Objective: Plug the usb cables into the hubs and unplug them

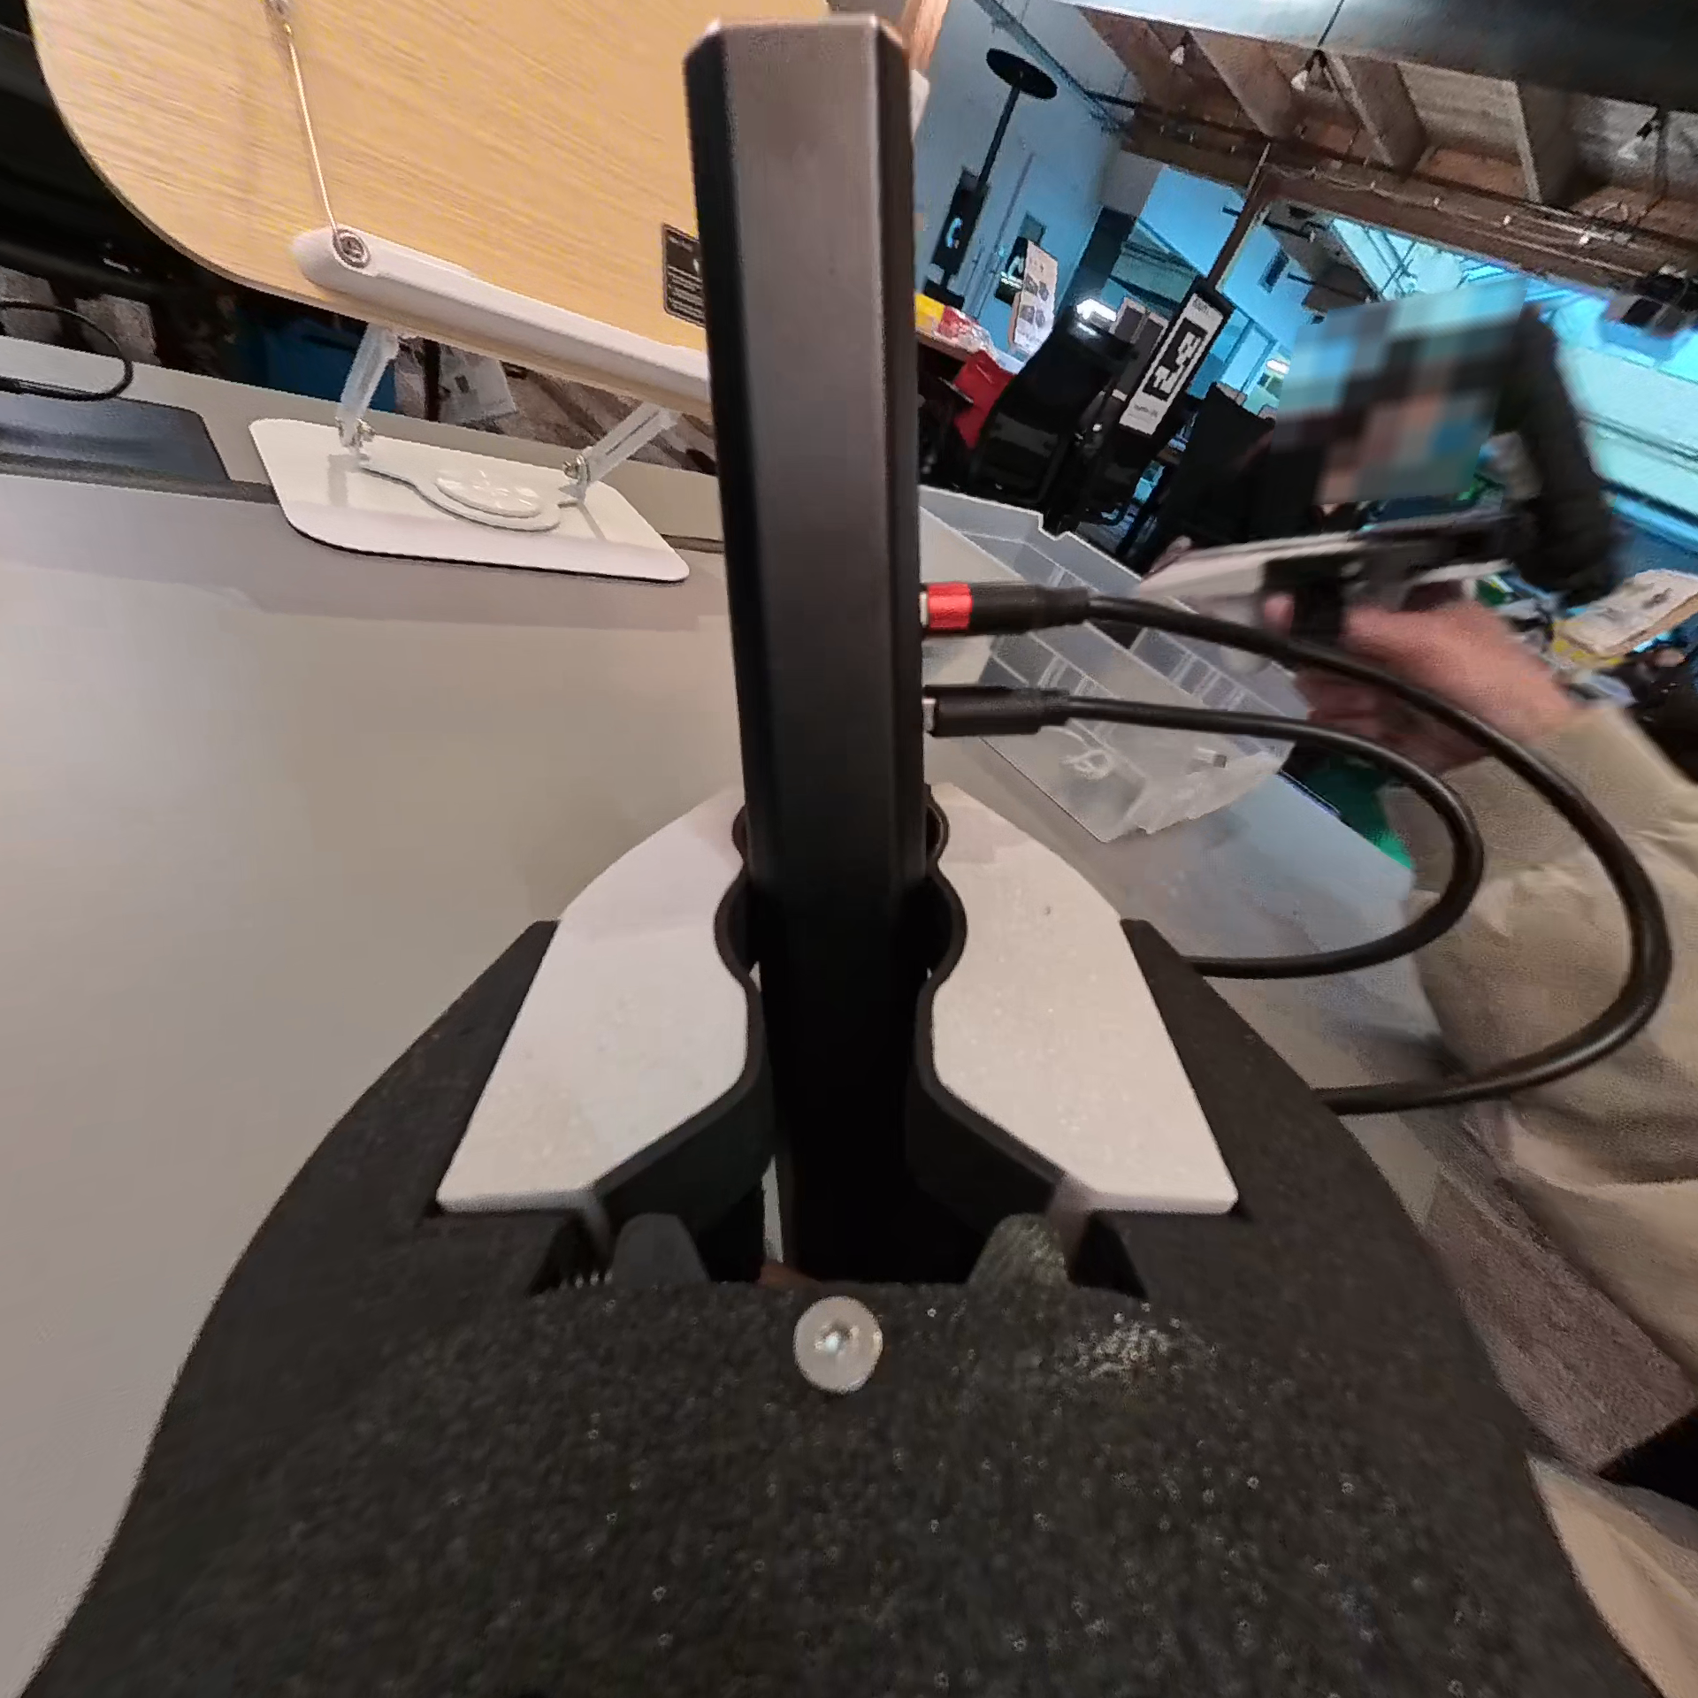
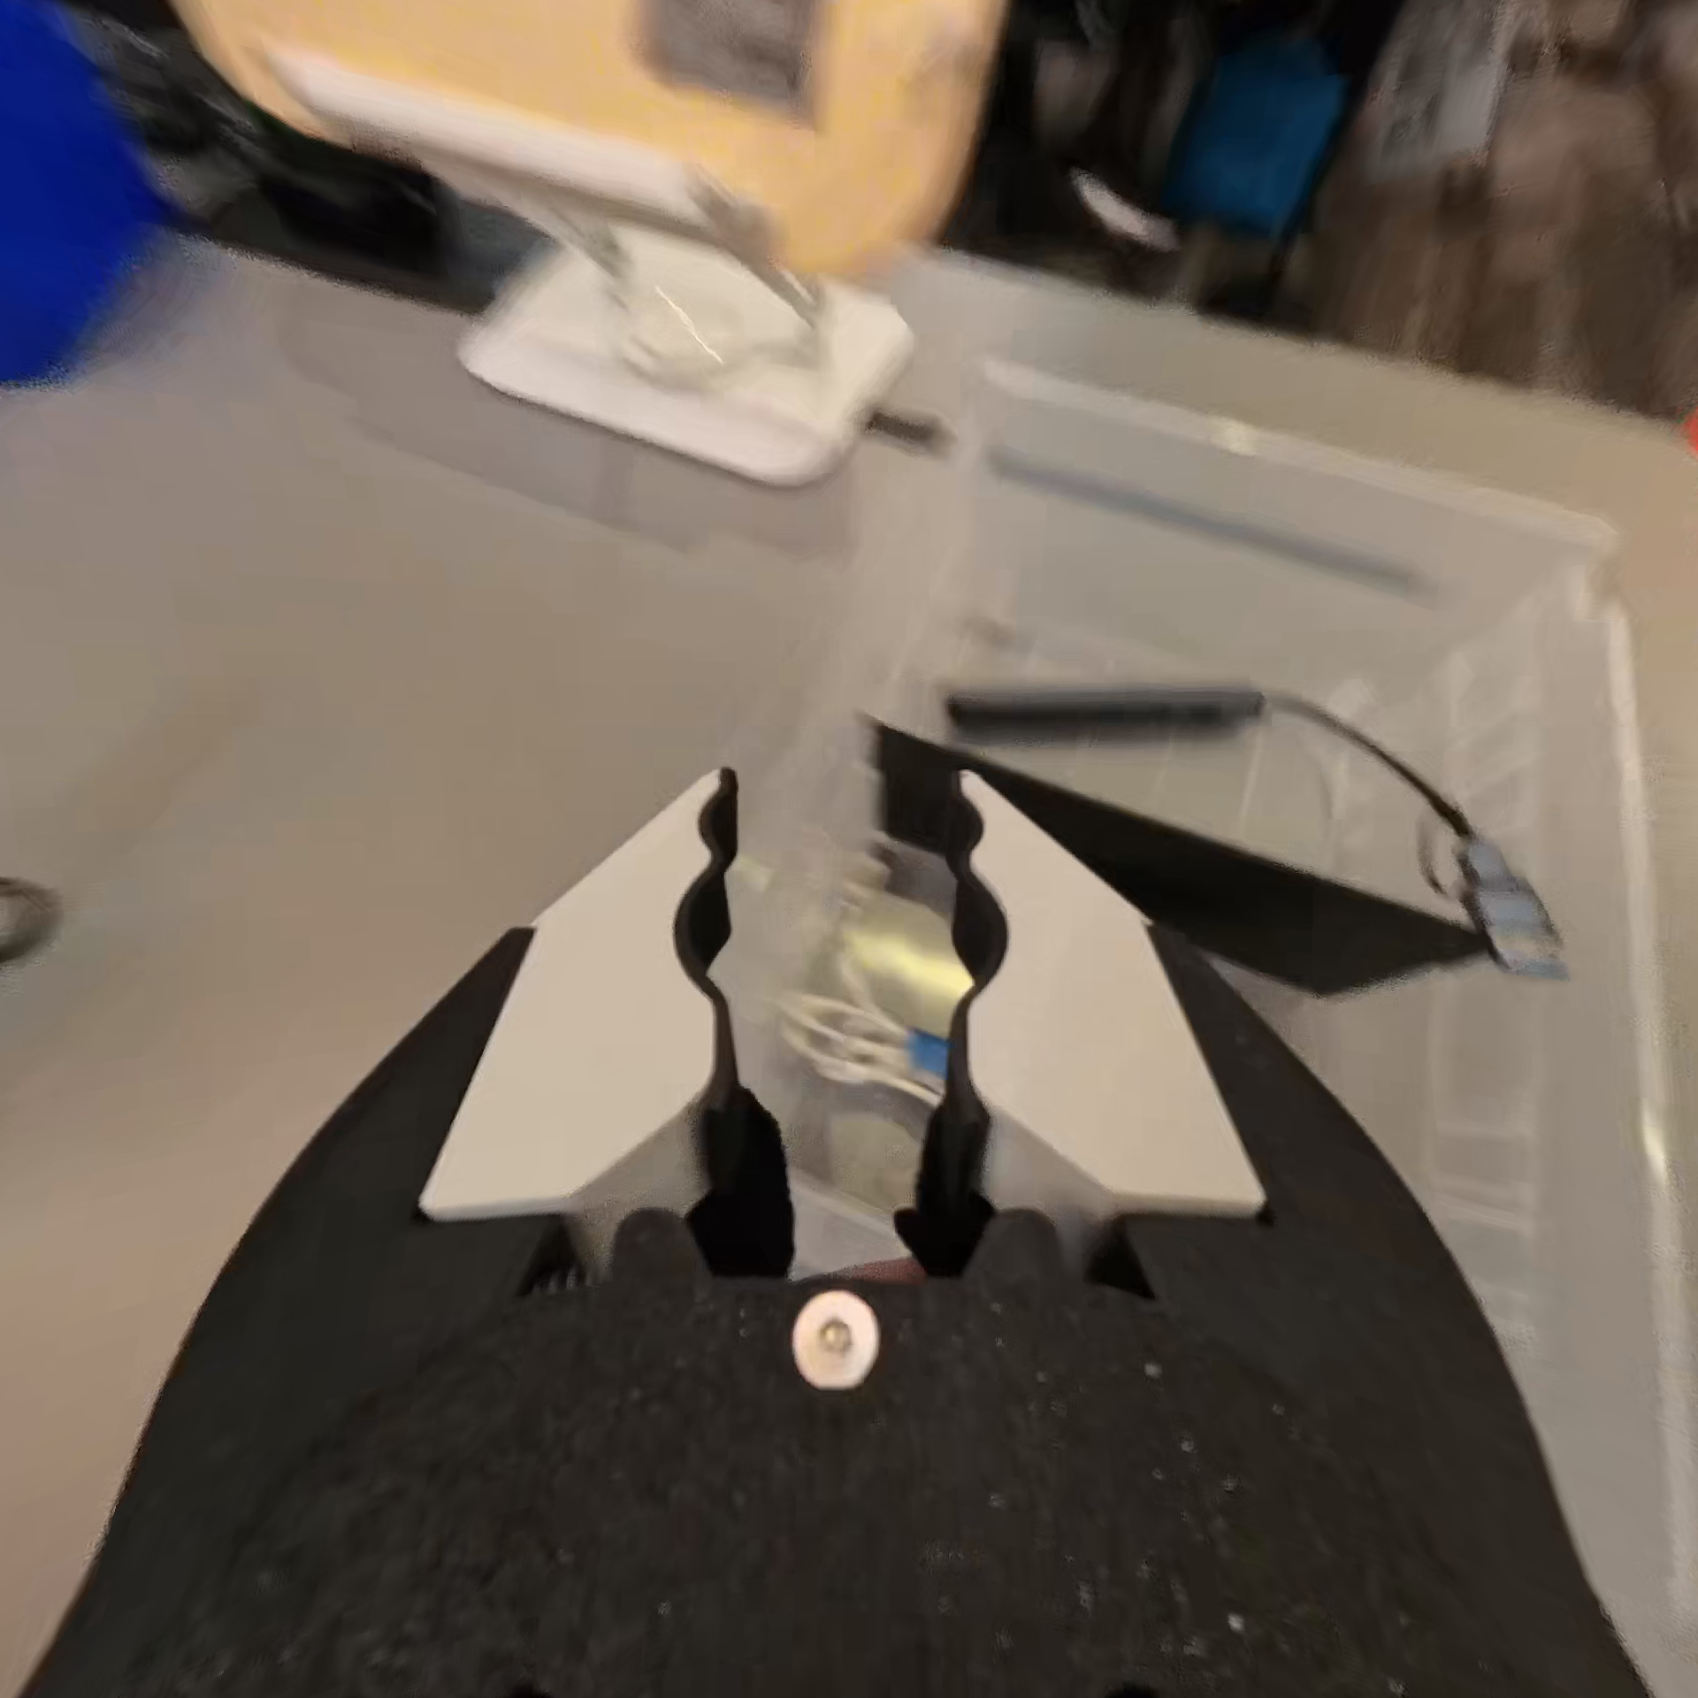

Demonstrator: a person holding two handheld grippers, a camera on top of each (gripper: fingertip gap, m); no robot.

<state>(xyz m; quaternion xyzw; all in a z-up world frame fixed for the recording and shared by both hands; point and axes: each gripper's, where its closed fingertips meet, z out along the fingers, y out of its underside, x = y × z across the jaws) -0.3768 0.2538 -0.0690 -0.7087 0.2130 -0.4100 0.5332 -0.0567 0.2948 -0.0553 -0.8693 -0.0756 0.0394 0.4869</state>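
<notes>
black usb hub [image 1: 809, 570] stands upright, long axis vertical, running away from the left wrist camera; its lower end is clamped between the jaws of the left gripper [image 1: 838, 882], which grasps it firmly. ports face right. two plugs are seated in that right edge, one above the other: a red-collared plug [image 1: 956, 608] on top, a black plug [image 1: 988, 712] just below. both black cables [image 1: 1562, 873] loop out to the right, then curve back toward the near side.

the right gripper [image 2: 841, 928] is unclenched, jaws parted, holding nothing. in the right wrist view, heavily blurred, it points at a clear plastic bin [image 2: 1332, 478] on the grey table [image 2: 322, 689]; inside lie a slim dark second hub [image 2: 1103, 709] with a short lead and a small bundle of white cable [image 2: 854, 1038]. from the left wrist view that gripper sits well to the right of the held hub, beyond the plugs.

judgement: the plugs pull out horizontally, rightward, square to the hub's long axis; the right hand is the near one for that. a tilted wooden stand [image 1: 441, 165] sits at the far left.
</notes>
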